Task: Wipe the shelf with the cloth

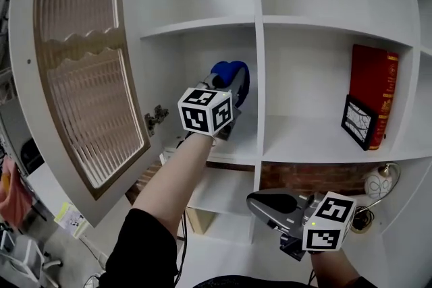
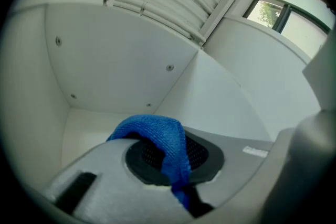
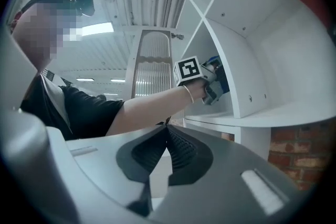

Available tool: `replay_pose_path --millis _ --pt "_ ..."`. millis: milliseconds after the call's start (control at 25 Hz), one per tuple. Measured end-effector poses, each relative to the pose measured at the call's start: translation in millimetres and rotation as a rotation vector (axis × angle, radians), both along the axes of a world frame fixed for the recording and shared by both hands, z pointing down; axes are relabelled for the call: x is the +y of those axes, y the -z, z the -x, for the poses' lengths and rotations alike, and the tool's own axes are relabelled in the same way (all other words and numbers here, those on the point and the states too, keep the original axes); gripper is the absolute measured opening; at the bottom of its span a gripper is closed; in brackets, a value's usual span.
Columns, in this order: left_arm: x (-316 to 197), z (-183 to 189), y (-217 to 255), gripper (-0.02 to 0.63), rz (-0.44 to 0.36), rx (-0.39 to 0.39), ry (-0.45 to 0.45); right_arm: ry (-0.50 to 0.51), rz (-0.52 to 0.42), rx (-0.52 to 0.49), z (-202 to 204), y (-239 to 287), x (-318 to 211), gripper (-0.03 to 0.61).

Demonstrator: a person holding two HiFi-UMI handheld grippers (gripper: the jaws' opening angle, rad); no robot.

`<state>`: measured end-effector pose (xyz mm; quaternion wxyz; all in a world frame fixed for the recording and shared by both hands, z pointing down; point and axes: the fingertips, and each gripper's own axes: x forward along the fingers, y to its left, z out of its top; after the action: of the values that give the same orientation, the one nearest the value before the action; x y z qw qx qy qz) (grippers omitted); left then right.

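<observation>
A blue cloth [image 1: 231,79] is held inside the left middle compartment of a white shelf unit [image 1: 260,156]. My left gripper [image 1: 228,99] is shut on the blue cloth [image 2: 160,139], which bulges up over its jaws above the shelf floor [image 2: 100,120]. In the right gripper view the left gripper [image 3: 212,78] shows reaching into that compartment. My right gripper [image 1: 260,202] hangs low in front of the unit, shut with nothing between its jaws [image 3: 167,136].
A cabinet door [image 1: 84,71] with ribbed glass stands open at the left. A red book [image 1: 373,88] and a small framed picture [image 1: 358,121] stand in the right compartment. A round lamp [image 1: 378,182] sits on the shelf below. The person's bare forearm [image 1: 177,172] stretches toward the shelf.
</observation>
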<state>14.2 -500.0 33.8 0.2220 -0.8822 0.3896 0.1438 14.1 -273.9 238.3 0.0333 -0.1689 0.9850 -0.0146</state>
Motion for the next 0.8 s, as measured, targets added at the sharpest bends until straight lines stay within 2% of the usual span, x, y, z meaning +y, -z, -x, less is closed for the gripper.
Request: replay_pose_path --millis 80,160,280,360,520,600,720,800 --pt "34.4 6.8 6.1 0.005 -0.03 0.009 -0.011 -0.008 -0.039 -0.002 1.0 10.6 14.8 0.009" --pt "67.7 11.1 1.7 0.006 -0.053 -0.017 -0.021 -0.028 -0.089 -0.004 -0.9 21.3 28.7 0.009" --pt "118.9 15.7 -20.5 0.012 -0.1 -0.085 -0.037 -0.069 -0.158 -0.03 -10.1 38.4 46.8 0.009" --pt "153.4 19.4 -41.9 0.012 -0.102 -0.089 -0.078 -0.095 -0.179 -0.056 -18.3 44.9 54.3 0.009" --pt "216.8 19.7 -111.7 0.012 -0.006 -0.03 -0.166 -0.145 -0.138 -0.082 -35.9 27.3 55.6 0.009" --pt "248.9 15.1 -163.0 0.012 0.068 -0.037 -0.196 -0.159 -0.085 -0.08 -42.1 4.5 51.0 0.009" --pt "287.3 16.0 -226.4 0.012 0.184 -0.076 -0.19 -0.182 -0.007 -0.103 -42.8 -21.9 40.6 0.009" --pt "313.3 21.0 -248.2 0.012 0.267 -0.045 -0.183 -0.165 0.025 -0.136 -36.2 -32.7 47.5 0.009"
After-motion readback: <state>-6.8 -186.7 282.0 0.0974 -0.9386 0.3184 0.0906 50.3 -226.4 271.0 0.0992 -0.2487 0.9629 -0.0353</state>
